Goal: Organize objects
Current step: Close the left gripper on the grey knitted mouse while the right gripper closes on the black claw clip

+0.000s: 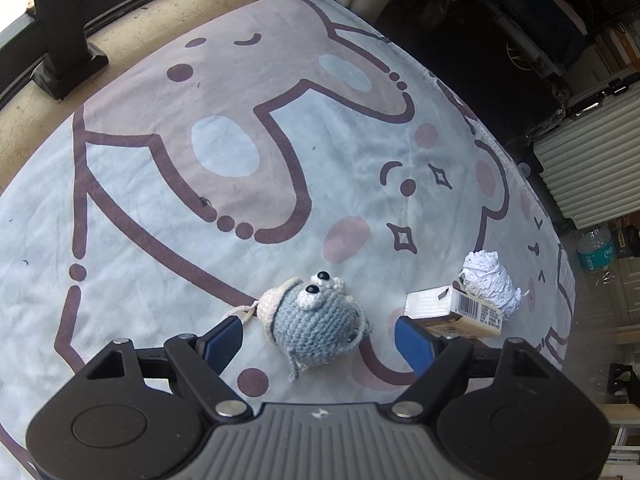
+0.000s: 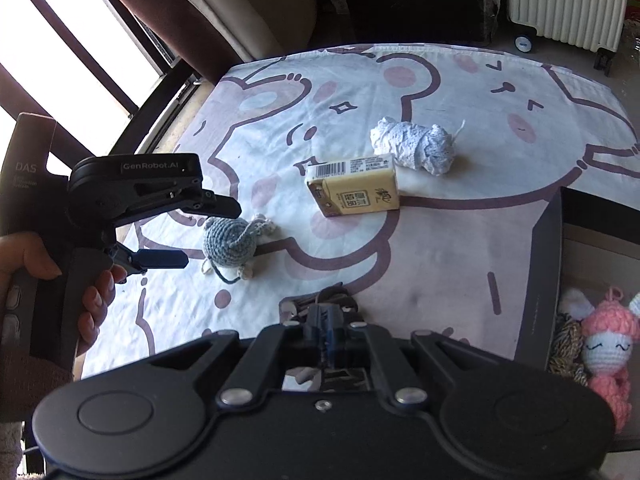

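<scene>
Crocheted blue-grey toy (image 1: 316, 326) on the printed cloth (image 1: 160, 184) | sits between left gripper (image 1: 320, 336) fingers, pads apart, not touching | right gripper (image 2: 326, 320) clenched, seemingly empty, farther off | box (image 2: 544, 280) at right

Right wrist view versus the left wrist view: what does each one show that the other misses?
Only the right wrist view shows the dark box holding a pink crochet doll, and the hand gripping the left gripper.

Only the left wrist view shows the toy's eyes.

Both show the blue crochet toy, tissue pack and white lace roll.
</scene>
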{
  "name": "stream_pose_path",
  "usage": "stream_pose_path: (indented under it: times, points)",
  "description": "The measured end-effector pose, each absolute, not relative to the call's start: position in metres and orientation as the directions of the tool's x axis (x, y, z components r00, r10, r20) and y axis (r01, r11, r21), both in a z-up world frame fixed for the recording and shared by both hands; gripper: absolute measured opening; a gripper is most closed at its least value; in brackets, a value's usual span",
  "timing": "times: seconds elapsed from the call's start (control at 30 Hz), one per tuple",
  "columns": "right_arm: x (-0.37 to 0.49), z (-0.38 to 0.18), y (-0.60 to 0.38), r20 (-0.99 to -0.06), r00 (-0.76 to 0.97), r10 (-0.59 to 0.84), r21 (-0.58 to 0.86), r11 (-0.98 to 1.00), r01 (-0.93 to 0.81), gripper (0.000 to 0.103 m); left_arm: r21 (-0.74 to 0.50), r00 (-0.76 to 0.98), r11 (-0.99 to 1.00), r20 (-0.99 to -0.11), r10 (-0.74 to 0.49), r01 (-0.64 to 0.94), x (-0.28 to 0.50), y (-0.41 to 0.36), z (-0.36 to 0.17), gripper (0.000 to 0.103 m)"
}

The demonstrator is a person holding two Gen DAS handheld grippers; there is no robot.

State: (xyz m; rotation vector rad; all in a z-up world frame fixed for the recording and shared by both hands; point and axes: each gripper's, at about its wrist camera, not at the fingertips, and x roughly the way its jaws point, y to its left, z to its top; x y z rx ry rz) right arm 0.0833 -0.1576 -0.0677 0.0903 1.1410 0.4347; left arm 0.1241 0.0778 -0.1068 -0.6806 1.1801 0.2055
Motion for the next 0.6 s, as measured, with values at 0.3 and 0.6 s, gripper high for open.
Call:
stream_pose_path:
  times: [0.3, 0.6]
  points:
    - [0.081, -0.075, -0.154, -0.881, 0.32, 0.35, 0.232, 0.907, -0.352, 0.009, -0.362, 0.362, 0.74, -0.916, -0.171, -0.567, 0.129, 0.075, -0.126, 0.071]
    - [0.082, -0.081, -0.155, -0.883, 0.316, 0.346, 0.222, 0.903, -0.367, 0.024, -0.304, 0.324, 0.835, -0.932, -0.162, -0.458, 0.138, 0.066, -0.131, 0.054]
